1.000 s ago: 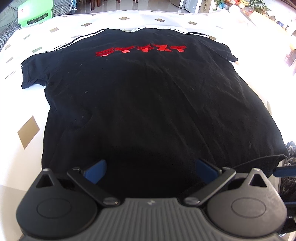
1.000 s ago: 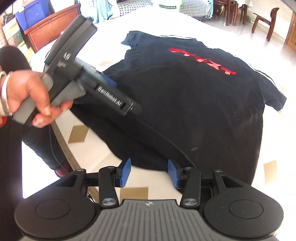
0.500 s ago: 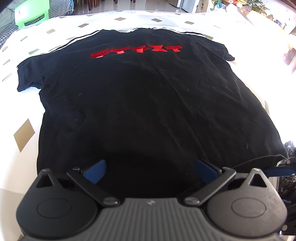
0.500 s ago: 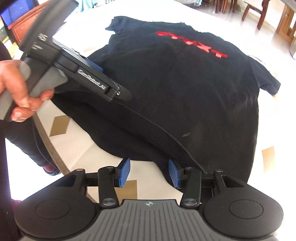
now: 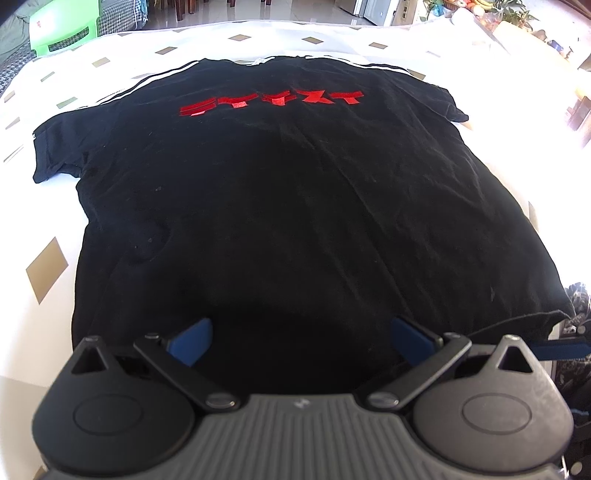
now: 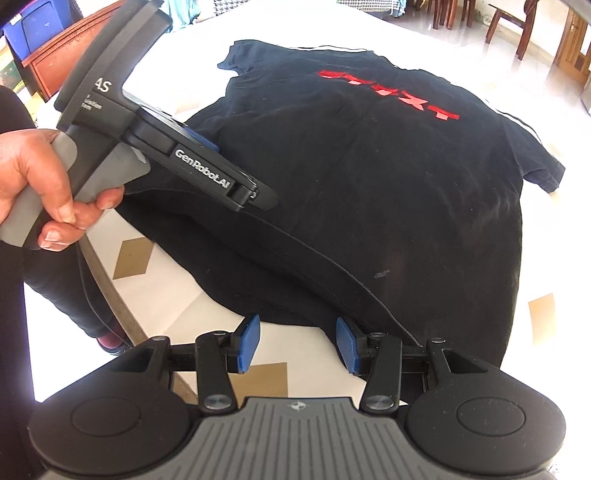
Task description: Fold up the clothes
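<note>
A black T-shirt with red lettering and white shoulder stripes lies spread flat on the white tablecloth. My left gripper hangs over the middle of the near hem with its blue pads wide apart: open, nothing between them. In the right wrist view the same T-shirt runs up and to the right. My right gripper is open at the shirt's near hem corner; bare cloth shows between the pads, and the hem edge lies by the right pad. A hand holds the left tool's black body above the hem.
The table's near edge runs along the left, with the person's dark leg and a shoe beyond it. A green chair stands behind the table. Wooden chairs and a blue box stand further off. Patterned fabric lies past the hem's right end.
The right wrist view has shifted slightly, so the hem corner now lies nearer my right pads. The left gripper stays over the hem. Neither gripper's opening has changed.
</note>
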Motion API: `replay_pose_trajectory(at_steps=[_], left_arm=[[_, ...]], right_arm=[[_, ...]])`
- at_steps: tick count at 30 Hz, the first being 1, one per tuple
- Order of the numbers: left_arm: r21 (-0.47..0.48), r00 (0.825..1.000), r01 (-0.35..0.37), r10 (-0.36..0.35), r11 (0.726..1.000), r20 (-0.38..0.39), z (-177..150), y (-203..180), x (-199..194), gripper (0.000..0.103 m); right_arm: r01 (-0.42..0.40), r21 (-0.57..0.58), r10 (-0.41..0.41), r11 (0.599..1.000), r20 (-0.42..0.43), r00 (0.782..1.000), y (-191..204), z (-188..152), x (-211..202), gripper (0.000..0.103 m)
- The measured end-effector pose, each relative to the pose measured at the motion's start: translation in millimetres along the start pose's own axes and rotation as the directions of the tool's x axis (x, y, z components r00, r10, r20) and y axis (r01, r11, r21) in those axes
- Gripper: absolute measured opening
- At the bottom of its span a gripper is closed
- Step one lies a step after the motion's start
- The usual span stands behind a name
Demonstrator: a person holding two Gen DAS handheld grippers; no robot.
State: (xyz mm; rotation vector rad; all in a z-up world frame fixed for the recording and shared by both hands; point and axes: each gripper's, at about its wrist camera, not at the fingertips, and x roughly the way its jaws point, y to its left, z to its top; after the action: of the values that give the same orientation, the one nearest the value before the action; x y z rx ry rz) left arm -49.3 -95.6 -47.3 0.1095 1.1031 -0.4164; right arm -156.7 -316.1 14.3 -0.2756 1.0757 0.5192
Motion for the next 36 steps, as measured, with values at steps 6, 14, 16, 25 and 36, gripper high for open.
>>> replay_pose_trajectory(at_steps=[6, 14, 16, 25, 36], left_arm=[[-0.004, 1.0, 0.005, -0.005, 1.0, 0.001, 0.0, 1.3, -0.1, 0.103], [0.001, 1.0, 0.003, -0.003, 1.0, 0.002, 0.0, 0.4, 0.5, 0.103], [0.001, 1.0, 0.003, -0.003, 1.0, 0.002, 0.0, 0.4, 0.5, 0.103], [0.015, 1.0, 0.005, -0.005, 1.0, -0.004, -0.9, -1.1, 0.4, 0.103], [0.07, 1.0, -0.003, 0.005, 0.998, -0.026, -10.5, -5.7, -3.2, 0.103]], right_arm=[[-0.021, -0.036, 0.02, 0.999, -0.015, 1.0, 6.4, 1.6, 6.2, 0.045], [0.028, -0.007, -0.029, 1.0, -0.028, 0.999, 1.7, 2.5, 13.7, 0.045], [0.035, -0.011, -0.035, 0.999, -0.041, 0.999, 1.9, 3.1, 18.5, 0.045], [-0.006, 0.034, 0.008, 0.999, -0.035, 0.999, -3.7, 3.6, 24.9, 0.057], [-0.133, 0.001, 0.133, 0.991, -0.1, 0.986, 7.3, -3.2, 20.9, 0.065]])
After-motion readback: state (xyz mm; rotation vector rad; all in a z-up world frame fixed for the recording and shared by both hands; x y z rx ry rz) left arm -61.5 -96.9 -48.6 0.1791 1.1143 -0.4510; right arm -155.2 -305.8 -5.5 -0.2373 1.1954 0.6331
